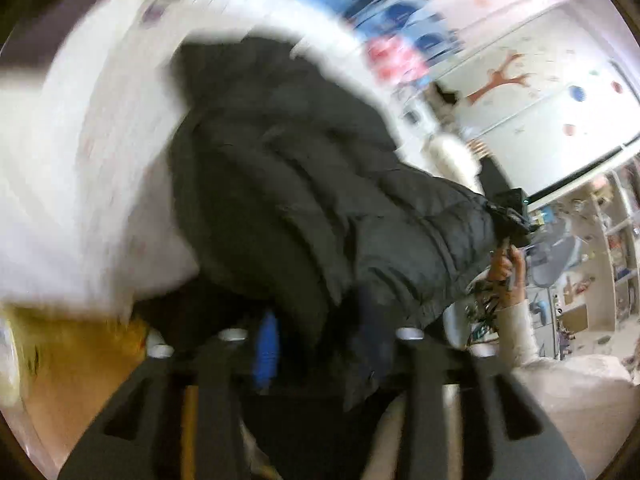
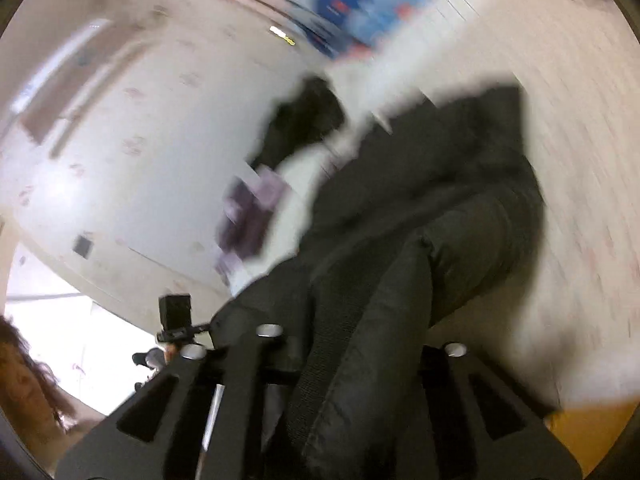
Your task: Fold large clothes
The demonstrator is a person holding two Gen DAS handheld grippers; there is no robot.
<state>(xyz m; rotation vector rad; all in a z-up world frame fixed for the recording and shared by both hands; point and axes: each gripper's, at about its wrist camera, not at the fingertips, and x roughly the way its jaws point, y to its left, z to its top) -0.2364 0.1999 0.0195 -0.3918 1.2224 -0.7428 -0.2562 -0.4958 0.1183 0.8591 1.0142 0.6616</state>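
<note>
The black padded jacket [image 1: 320, 184] fills both wrist views, hoisted off the bed [image 1: 80, 160] and bunched, no tidy fold showing yet, so I'd call this early, nearly everything left to do. Left gripper [image 1: 320, 344]: jaws clamped on dark fabric at six o'clock. Right gripper [image 2: 352, 344]: jaws pinching a thick quilted edge at six o'clock too. Pale sheet spreads toward nine o'clock in the left view; decorated wall [image 1: 520, 80] toward two o'clock, cluttered shelves [image 1: 616, 264] at three.
</note>
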